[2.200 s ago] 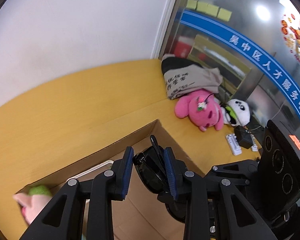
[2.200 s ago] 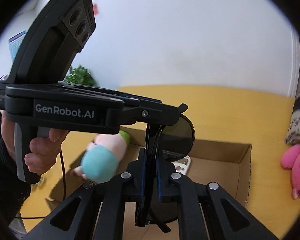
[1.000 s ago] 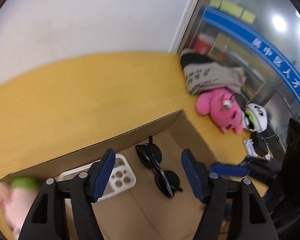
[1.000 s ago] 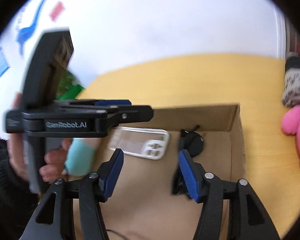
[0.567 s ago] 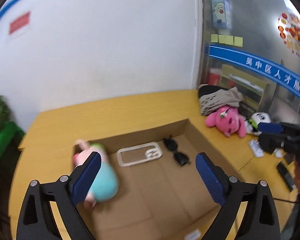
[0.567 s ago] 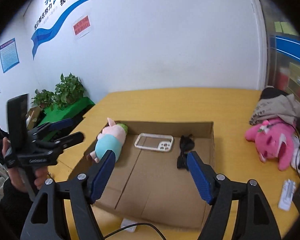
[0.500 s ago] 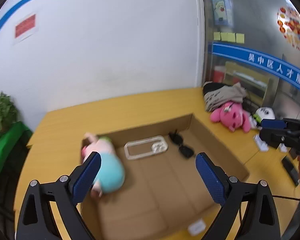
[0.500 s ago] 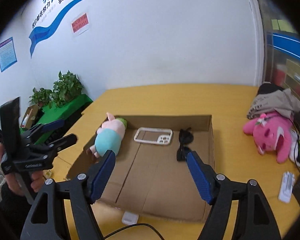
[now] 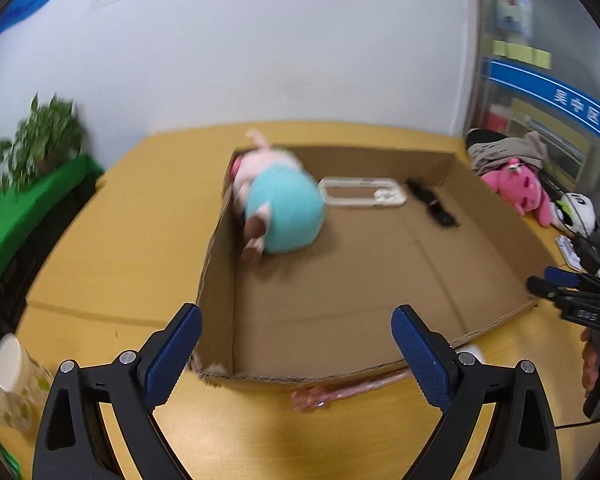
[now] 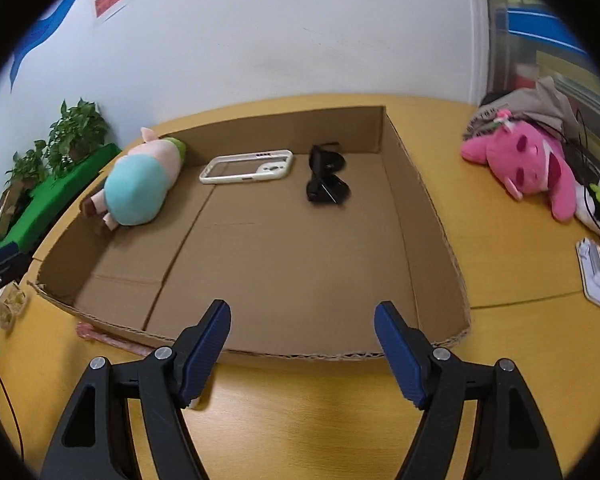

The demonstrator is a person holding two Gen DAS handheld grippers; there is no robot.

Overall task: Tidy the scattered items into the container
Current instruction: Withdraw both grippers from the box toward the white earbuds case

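Tilting downward over the cardboard box [image 10: 428, 216], both grippers, jaws wide.

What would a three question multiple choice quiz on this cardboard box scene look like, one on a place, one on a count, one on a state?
1. Where do the black sunglasses lie?
A. inside the brown cardboard box
B. on the yellow table
C. between the jaws

2. How many things lie in the box?
A. one
B. three
C. five

3. How do the right gripper jaws stand?
A. shut on the sunglasses
B. shut on nothing
C. open, with nothing between them

Answers: 1 A, they rest on the box floor beside the white phone case. 2 B, the pig plush in a teal dress, the case and the sunglasses. 3 C, the blue pads stand apart over the box's near edge.
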